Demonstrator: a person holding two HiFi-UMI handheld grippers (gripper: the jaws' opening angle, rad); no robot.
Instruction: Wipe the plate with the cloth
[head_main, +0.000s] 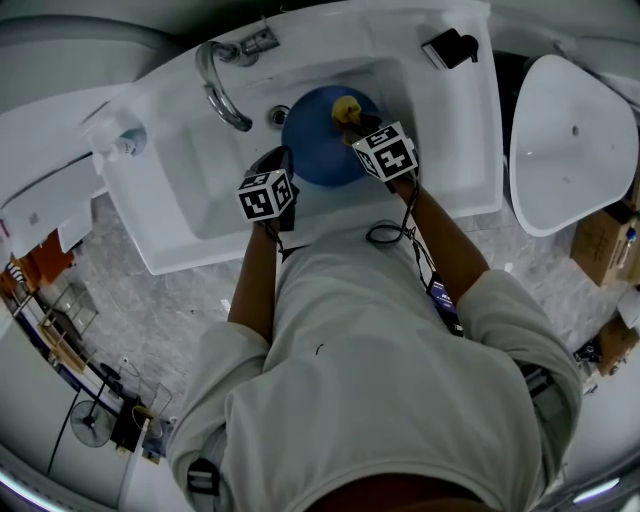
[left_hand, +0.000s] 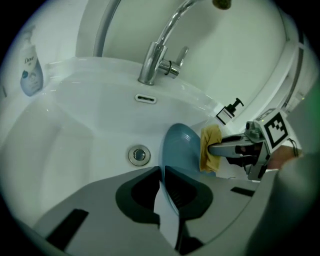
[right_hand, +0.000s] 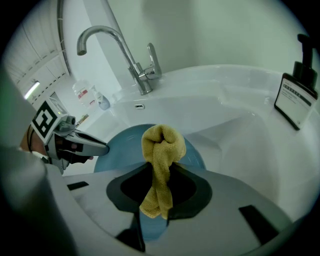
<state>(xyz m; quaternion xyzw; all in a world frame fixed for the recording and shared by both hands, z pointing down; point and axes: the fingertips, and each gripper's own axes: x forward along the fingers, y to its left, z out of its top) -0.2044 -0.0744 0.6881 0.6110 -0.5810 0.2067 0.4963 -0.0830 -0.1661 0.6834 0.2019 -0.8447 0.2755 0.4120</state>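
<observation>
A blue plate (head_main: 315, 140) is held over the white sink (head_main: 180, 190). In the left gripper view the plate (left_hand: 181, 147) stands on edge, its rim pinched between the jaws of my left gripper (left_hand: 162, 172), which is shut on it. My right gripper (right_hand: 161, 172) is shut on a bunched yellow cloth (right_hand: 161, 147), and the cloth rests against the plate's face (right_hand: 117, 147). From the left gripper view the cloth (left_hand: 211, 150) shows at the plate's right side. In the head view the left gripper (head_main: 283, 162) is at the plate's near left and the right gripper (head_main: 357, 120) at its far right, beside the cloth (head_main: 346, 107).
A chrome faucet (head_main: 222, 85) arches over the basin's back left, with the drain (left_hand: 139, 155) below the plate. A black soap dispenser with a sign (head_main: 450, 47) stands at the back right corner. A soap bottle (left_hand: 31, 70) sits on the left ledge. A white fixture (head_main: 570, 140) is to the right.
</observation>
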